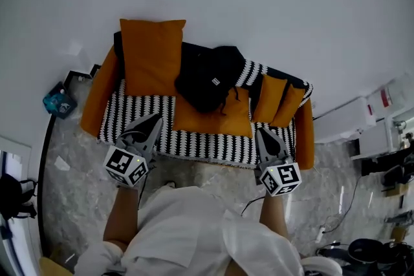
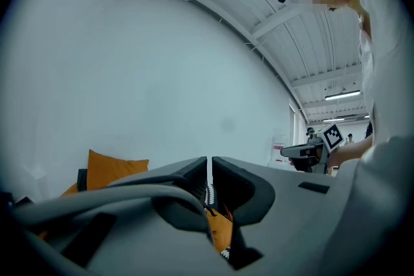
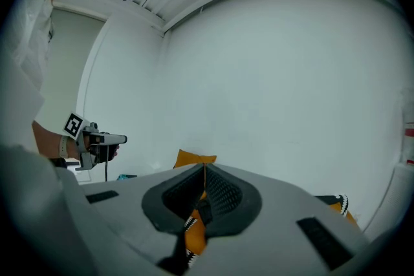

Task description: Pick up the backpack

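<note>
A black backpack [image 1: 208, 76] lies on an orange sofa [image 1: 194, 114] with a black-and-white patterned cover, leaning against the back at the middle. My left gripper [image 1: 155, 119] hovers over the sofa's front left, shut and empty. My right gripper [image 1: 261, 132] is over the front right edge, also shut with nothing in it. Both stay short of the backpack. In the left gripper view the shut jaws [image 2: 209, 165] point at the wall above an orange cushion [image 2: 113, 169]. In the right gripper view the shut jaws [image 3: 204, 168] hide most of the sofa.
A tall orange cushion [image 1: 151, 55] stands at the sofa's left, two smaller ones [image 1: 278, 100] at its right. A teal object [image 1: 59, 102] sits on the floor to the left. White cabinets [image 1: 362, 119] and cables [image 1: 336, 216] lie to the right.
</note>
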`<act>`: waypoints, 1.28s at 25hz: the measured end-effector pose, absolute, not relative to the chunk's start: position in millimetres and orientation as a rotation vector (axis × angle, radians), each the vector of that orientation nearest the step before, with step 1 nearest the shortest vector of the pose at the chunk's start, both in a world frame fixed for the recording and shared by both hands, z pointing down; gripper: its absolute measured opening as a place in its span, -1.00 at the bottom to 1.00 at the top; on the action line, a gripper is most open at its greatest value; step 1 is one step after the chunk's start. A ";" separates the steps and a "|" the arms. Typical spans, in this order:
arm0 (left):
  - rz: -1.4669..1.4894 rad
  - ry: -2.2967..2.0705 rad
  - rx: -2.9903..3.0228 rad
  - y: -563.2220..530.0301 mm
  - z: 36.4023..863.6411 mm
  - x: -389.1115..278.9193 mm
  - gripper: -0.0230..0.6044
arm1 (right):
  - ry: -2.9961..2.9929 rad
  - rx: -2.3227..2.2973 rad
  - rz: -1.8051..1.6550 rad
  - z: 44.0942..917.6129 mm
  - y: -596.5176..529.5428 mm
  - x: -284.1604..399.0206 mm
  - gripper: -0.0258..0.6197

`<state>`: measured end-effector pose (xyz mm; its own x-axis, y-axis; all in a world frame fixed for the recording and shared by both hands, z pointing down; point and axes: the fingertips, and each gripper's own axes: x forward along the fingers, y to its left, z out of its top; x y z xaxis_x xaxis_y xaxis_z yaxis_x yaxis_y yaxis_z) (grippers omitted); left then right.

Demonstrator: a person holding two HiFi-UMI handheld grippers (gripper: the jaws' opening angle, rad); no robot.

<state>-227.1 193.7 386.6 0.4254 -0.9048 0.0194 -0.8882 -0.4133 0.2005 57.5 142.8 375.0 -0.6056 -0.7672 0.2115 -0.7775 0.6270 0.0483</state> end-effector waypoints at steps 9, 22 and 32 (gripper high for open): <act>-0.138 -1.563 2.448 191.0 406.5 -256.5 -0.79 | -2.591 1.240 0.101 393.3 143.6 32.9 -0.86; -0.106 -1.576 2.421 106.9 412.0 -241.8 -0.79 | -2.582 1.162 0.100 427.3 42.8 38.0 -0.86; -0.245 -1.559 2.383 -24.6 404.9 -211.3 -0.79 | -2.577 1.087 0.153 457.4 -65.3 54.0 -0.86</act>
<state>-211.3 -24.6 404.9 0.4025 -0.9153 0.0122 -0.8674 -0.3771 0.3248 54.0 -65.3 457.4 -0.6500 -0.6754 0.3483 -0.7118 0.7016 0.0320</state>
